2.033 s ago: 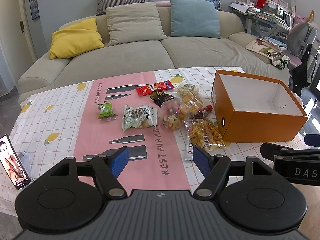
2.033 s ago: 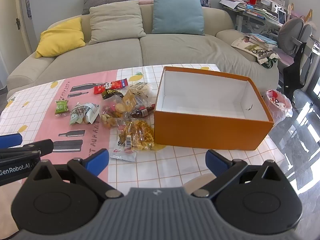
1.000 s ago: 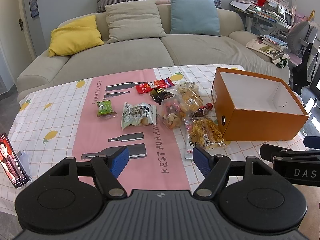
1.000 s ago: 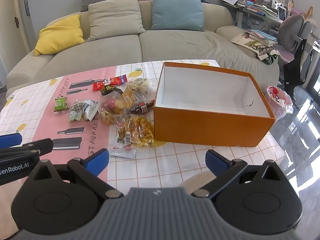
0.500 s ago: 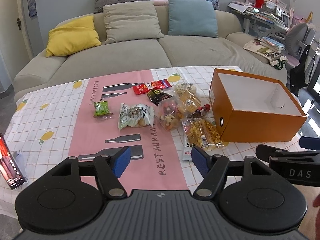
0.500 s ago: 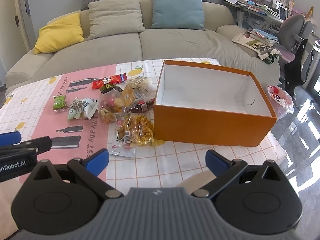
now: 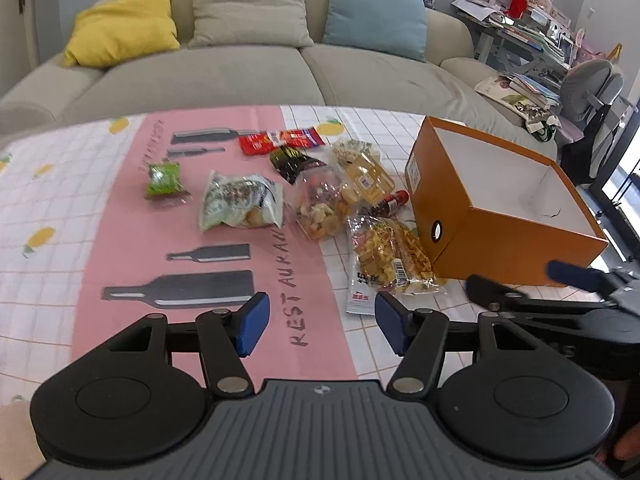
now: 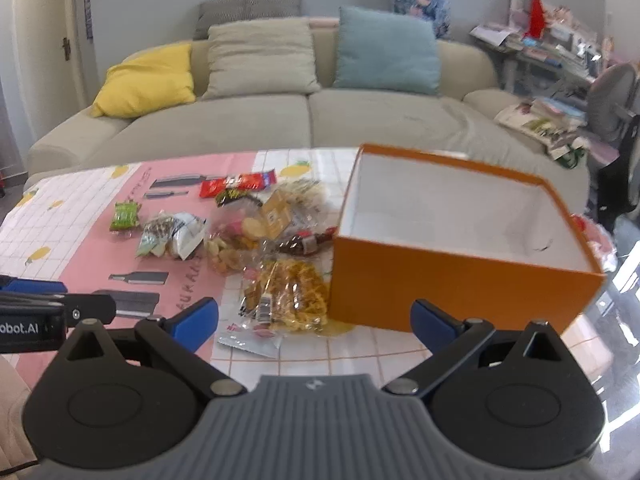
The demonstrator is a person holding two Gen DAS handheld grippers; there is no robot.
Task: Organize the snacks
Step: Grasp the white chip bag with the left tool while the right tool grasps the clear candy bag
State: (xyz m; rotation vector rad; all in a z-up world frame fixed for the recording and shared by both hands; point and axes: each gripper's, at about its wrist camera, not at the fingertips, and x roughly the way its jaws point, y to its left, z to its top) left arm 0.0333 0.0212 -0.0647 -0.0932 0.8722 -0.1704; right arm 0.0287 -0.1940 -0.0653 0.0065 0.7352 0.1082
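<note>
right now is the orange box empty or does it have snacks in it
Empty: the orange box shows only bare white walls and floor; the snacks lie beside it.

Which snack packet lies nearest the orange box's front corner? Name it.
The clear bag of yellow crisps, lying against the orange box; the green packet lies farthest away.

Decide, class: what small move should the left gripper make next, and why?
Probably ease forward over the yellow snack bag. The left gripper is empty with its jaws closing, that bag lies nearest its fingertips, and the orange box beside it is open and empty.
</note>
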